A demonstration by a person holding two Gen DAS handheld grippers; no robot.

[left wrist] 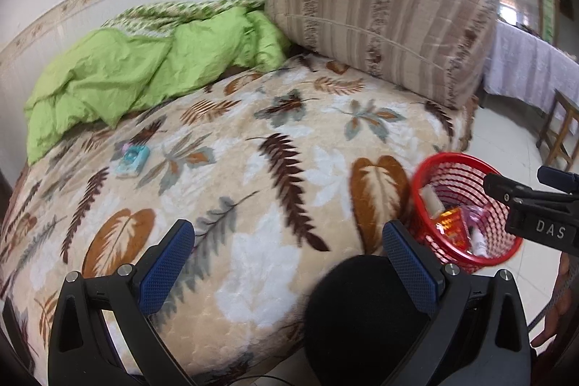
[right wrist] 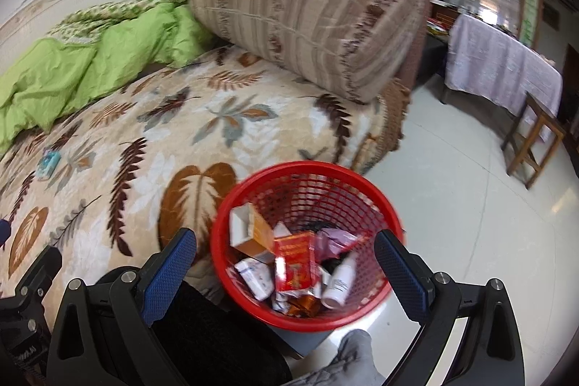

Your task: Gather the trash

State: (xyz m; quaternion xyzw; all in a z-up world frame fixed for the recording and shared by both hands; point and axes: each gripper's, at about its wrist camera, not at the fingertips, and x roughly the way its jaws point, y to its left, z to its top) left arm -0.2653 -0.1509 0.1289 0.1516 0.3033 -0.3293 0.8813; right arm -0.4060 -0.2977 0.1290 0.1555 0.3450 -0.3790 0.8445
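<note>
With both tools empty, we judge that the step in hand is fetching the one loose item we can see on the bed: a small turquoise packet (left wrist: pixel 132 158) lying flat on the leaf-patterned blanket (left wrist: pixel 275 190), well to the left and nearer the crumpled green quilt (left wrist: pixel 119 67) than the bin. Our left gripper (left wrist: pixel 287 263) hangs over the near edge of the bed with its blue pads spread wide and nothing between them; our right gripper (right wrist: pixel 286 272) is likewise wide apart and empty, poised above the red mesh basket (right wrist: pixel 253 179), which stands on the floor just beside the bed's corner and already holds cartons, a red packet and a small white bottle (right wrist: pixel 338 284).

To do this well, we should send the left gripper, since the packet lies on its side, and bring it down so the pads straddle the packet's shorter width. The blanket is plush (it will likely give under pressure), so we should press lightly and close on the packet alone, not on a fold of pile. Once lifted, we carry it across and let go only when it is well inside the basket's rim. Whether the packet is soft or rigid we cannot tell; it is blurred.
</note>
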